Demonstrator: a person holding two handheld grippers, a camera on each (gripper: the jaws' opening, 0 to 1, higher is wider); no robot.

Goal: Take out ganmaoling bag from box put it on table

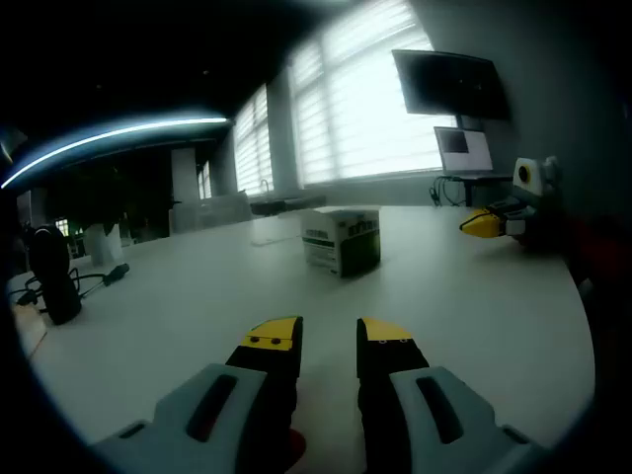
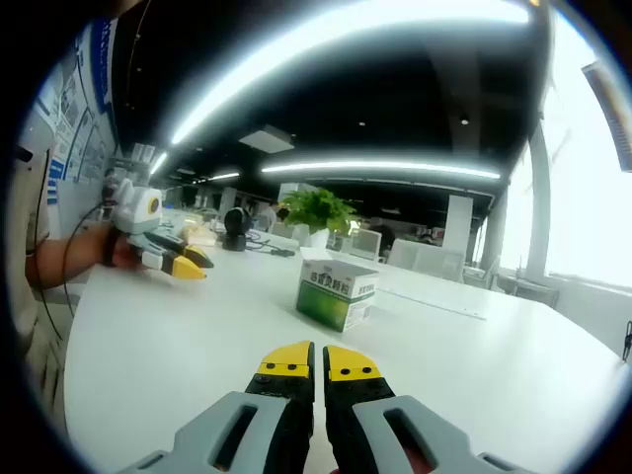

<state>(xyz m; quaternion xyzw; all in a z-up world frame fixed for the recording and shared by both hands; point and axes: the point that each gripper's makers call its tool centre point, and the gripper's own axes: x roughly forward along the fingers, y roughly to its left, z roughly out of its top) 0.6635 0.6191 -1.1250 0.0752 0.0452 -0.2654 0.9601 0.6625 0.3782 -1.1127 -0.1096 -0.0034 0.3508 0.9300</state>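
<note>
Box [image 1: 342, 239] of ganmaoling, green and white, stands upright and closed on the white table [image 1: 178, 316], out ahead of both grippers and well apart from them; the bag inside cannot be seen, so its place is the shut box as far as the views tell. In the right gripper view the same box [image 2: 336, 289] sits beyond the jaws, nothing between. Left gripper [image 1: 330, 336] hovers low over the bare tabletop, jaws parted with a clear gap, holding nothing. Right gripper [image 2: 319, 361] has its yellow-tipped jaws brought almost together, only a thin slit between, empty. Each gripper appears in the other's view off to the side, yellow tips pointing inward, above the table and away from the box. A dark stand-like device [image 1: 51, 272] with cables sits at the table's far left edge. Potted green plant [image 2: 318, 210] stands behind the box in the right gripper view. Wall monitor [image 1: 451, 84] and a smaller screen [image 1: 464, 151] hang beside bright blinded windows [image 1: 355, 99]; long ceiling light strips [image 2: 385, 168] run overhead.
</note>
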